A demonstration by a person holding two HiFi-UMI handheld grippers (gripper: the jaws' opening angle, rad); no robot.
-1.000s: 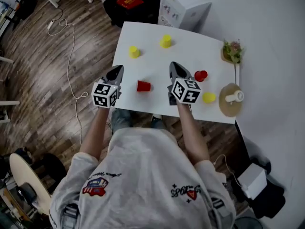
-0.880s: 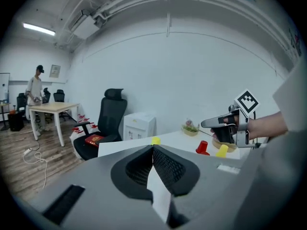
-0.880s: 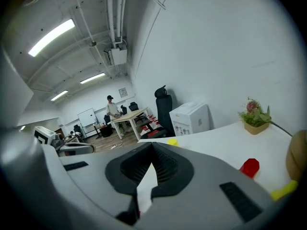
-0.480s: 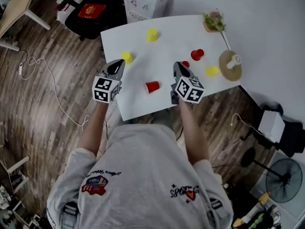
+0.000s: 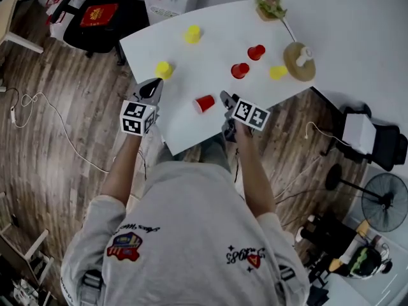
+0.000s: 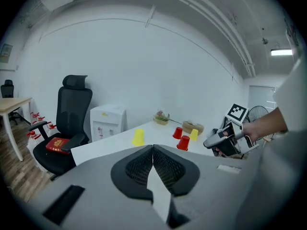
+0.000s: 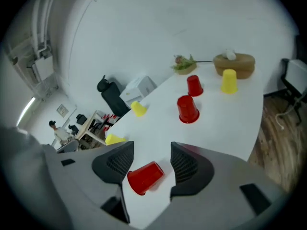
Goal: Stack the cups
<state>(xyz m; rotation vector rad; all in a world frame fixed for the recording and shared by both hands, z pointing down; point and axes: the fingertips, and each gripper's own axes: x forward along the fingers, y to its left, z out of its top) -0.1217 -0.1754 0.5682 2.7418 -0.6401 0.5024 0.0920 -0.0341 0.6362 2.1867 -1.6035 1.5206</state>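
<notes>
A red cup (image 5: 204,103) lies on its side near the front edge of the white table (image 5: 191,126). My right gripper (image 5: 224,97) is just right of it. In the right gripper view the lying red cup (image 7: 145,177) rests on the table between the spread jaws of the right gripper (image 7: 151,150), which have just been opening; the pads do not press it. Two red cups (image 7: 187,109) (image 7: 194,86) and three yellow cups (image 5: 163,69) (image 5: 192,34) (image 5: 277,72) stand upside down. My left gripper (image 5: 154,85) hovers at the table's left edge, its jaws (image 6: 152,147) shut and empty.
A small plant (image 5: 271,5) and a round wooden tray (image 5: 299,59) with a white object sit at the table's far right. A black office chair (image 6: 72,119) and a white cabinet (image 6: 108,121) stand beyond the table. A fan (image 5: 382,203) stands on the floor.
My right gripper has dropped from above the table to the lying red cup, and its jaws have opened around it. My left gripper has sunk toward the table's left edge.
</notes>
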